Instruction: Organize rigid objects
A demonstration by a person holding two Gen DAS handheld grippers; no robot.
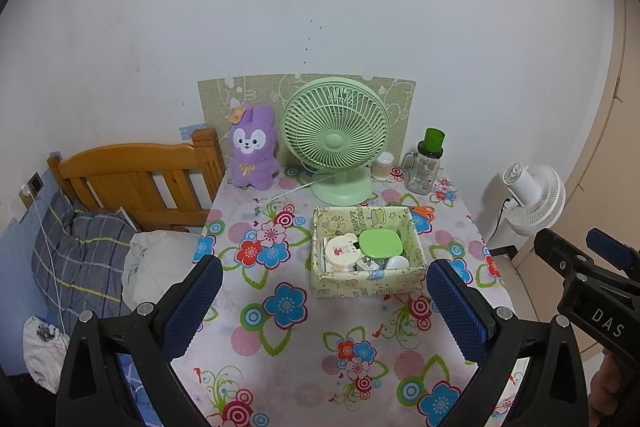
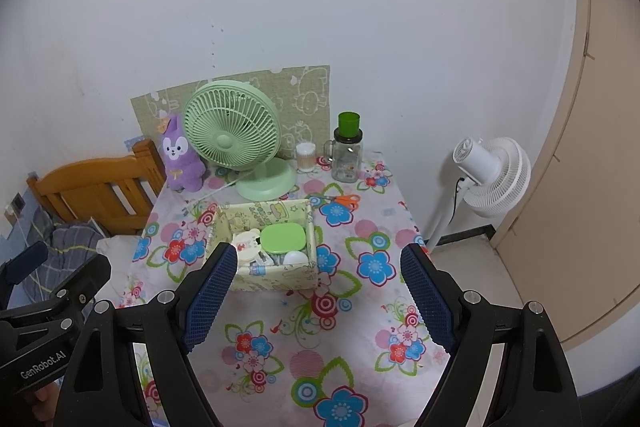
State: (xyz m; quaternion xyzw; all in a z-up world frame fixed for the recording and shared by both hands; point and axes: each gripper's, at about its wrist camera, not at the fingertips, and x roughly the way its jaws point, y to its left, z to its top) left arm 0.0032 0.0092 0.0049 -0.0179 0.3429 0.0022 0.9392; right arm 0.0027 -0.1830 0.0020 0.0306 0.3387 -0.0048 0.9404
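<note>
Floral tabletop point(image 1: 280, 339): carrying everything listed.
Patterned box point(image 1: 366, 281): sitting mid-tabletop, at 12 o'clock from both tongs.
Box contents: green lidded case point(image 1: 380, 243) lying over small white items.
Left tongs point(image 1: 324, 307): hovering spread wide, gripping nothing.
Right tongs point(image 2: 318, 293): hovering spread wide, gripping nothing.
Orange scissors point(image 2: 346, 201): lying at 1 o'clock from box.

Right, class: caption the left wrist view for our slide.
Open left gripper hovers above floral table, facing a storage box holding a green case.
</note>
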